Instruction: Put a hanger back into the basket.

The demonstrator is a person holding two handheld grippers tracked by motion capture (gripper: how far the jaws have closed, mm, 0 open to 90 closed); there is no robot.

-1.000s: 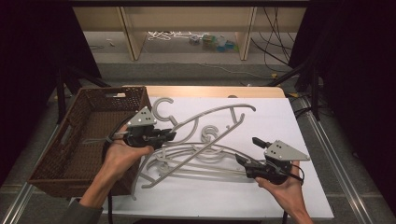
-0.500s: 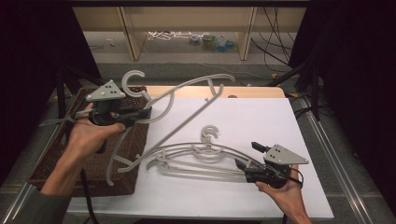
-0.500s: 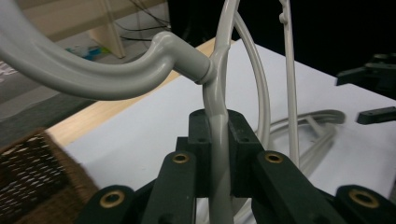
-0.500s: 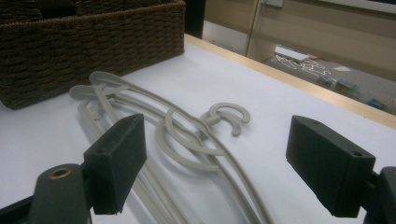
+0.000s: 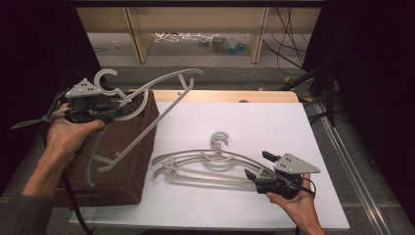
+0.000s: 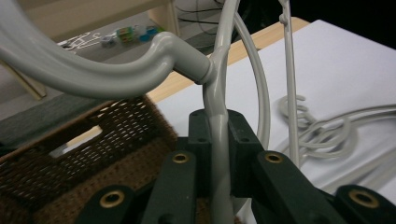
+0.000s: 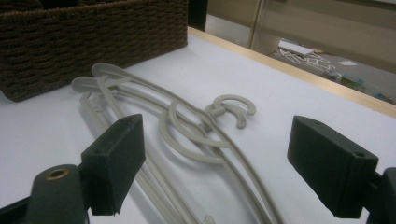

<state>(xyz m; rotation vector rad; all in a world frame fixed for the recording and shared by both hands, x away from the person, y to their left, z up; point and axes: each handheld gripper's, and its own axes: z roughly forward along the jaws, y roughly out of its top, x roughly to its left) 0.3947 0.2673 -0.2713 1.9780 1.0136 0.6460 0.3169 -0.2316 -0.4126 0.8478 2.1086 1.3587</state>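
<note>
The left hand-held gripper [image 5: 115, 111] clamps a pale grey plastic hanger [image 5: 147, 112] over the brown wicker basket [image 5: 132, 161], its lower end cut off at 6 o'clock in the left gripper view. The right hand-held gripper [image 5: 254, 169] gapes wide beside stacked grey hangers [image 7: 187, 126] on the white worktop [image 5: 274, 122].

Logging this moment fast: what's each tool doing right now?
Left tool: closed on a grey hanger, held above the basket.
Right tool: open, holding nothing.

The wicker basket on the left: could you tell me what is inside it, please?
The left gripper holds a grey hanger above the wicker basket. Its interior is hidden by hand and hanger.
</note>
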